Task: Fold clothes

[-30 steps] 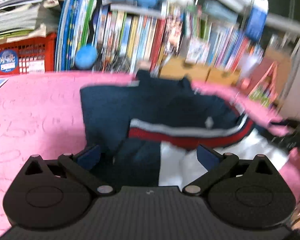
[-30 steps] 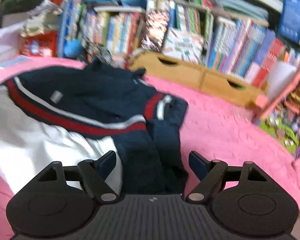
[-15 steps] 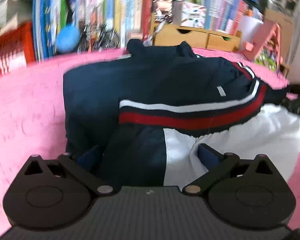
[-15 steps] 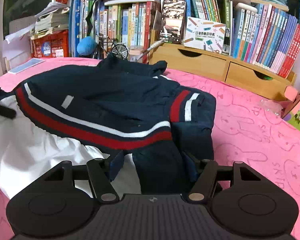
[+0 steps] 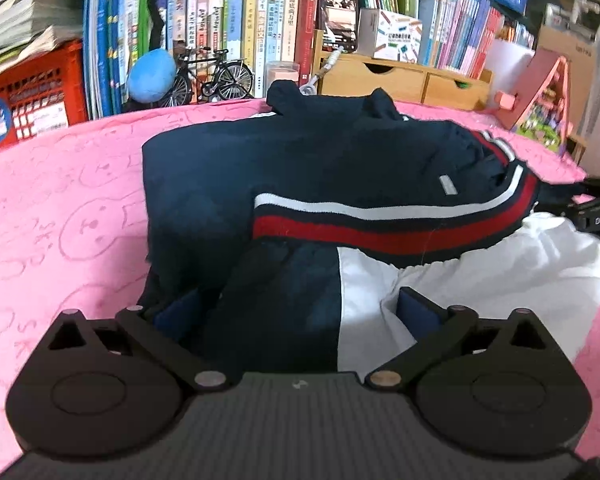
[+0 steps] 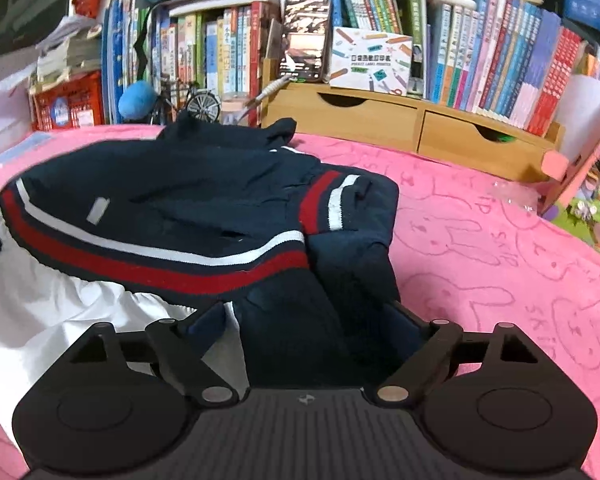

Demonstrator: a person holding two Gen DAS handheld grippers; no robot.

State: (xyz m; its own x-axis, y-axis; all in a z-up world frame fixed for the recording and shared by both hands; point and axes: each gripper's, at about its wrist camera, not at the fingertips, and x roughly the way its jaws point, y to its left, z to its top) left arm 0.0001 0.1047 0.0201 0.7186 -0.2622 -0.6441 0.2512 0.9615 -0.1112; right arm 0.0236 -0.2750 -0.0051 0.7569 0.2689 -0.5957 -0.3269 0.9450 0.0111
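A navy jacket [image 5: 340, 168] with red and white stripes and a white lower panel [image 5: 480, 272] lies partly folded on the pink cloth [image 5: 60, 208]. My left gripper [image 5: 299, 312] is open at the jacket's near edge. Navy and white fabric lies between its blue pads [image 5: 180, 312]. In the right wrist view the same jacket [image 6: 180, 184] has a striped sleeve folded across it. My right gripper [image 6: 306, 324] is open at the jacket's near right corner, with navy fabric between its fingers.
Books fill the shelf behind. A wooden drawer unit [image 6: 380, 120] stands at the cloth's far edge, with a model bicycle [image 5: 208, 76] and a red crate [image 5: 32, 96] to its left. A pink toy house [image 5: 548, 96] stands at the far right. Bare pink cloth [image 6: 500, 240] lies right of the jacket.
Both grippers have come in low over the jacket's near edge, and the views have steadied. The right gripper's fingers stand wider apart than half a second ago.
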